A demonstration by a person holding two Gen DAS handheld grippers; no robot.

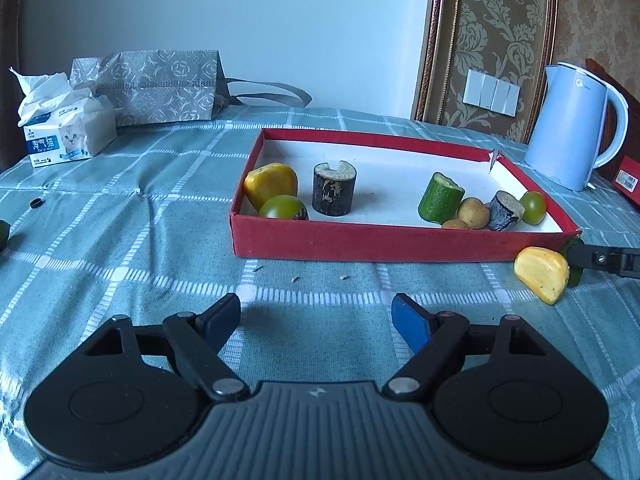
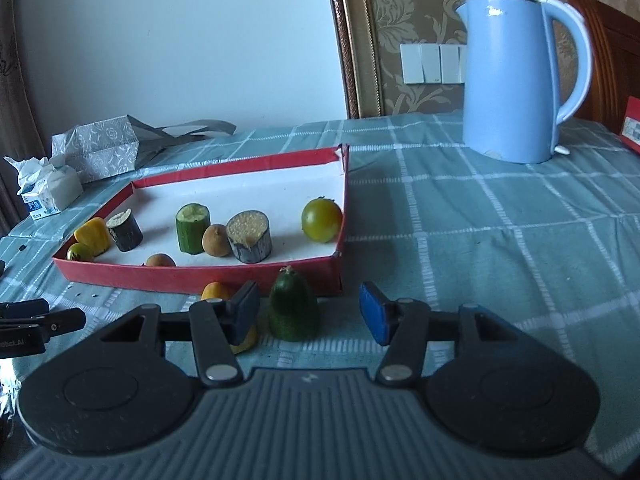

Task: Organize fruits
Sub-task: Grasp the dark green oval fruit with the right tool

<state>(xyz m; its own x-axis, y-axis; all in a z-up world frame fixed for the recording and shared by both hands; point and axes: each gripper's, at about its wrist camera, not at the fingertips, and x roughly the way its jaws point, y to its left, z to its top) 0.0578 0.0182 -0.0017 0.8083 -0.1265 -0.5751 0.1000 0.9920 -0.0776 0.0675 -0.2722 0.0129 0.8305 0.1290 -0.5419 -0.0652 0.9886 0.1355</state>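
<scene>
Woven checked tablecloth [image 1: 120,216]; matt red cardboard box [image 1: 360,244]; glossy plastic kettle [image 2: 516,80].

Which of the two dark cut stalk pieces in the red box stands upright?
The dark stalk piece at the left, beside the yellow fruit; the right one lies tilted.

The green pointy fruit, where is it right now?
In the right wrist view the green pointy fruit stands on the tablecloth, outside the red box near its front corner, between the open right gripper fingers, beside a yellow piece.
</scene>
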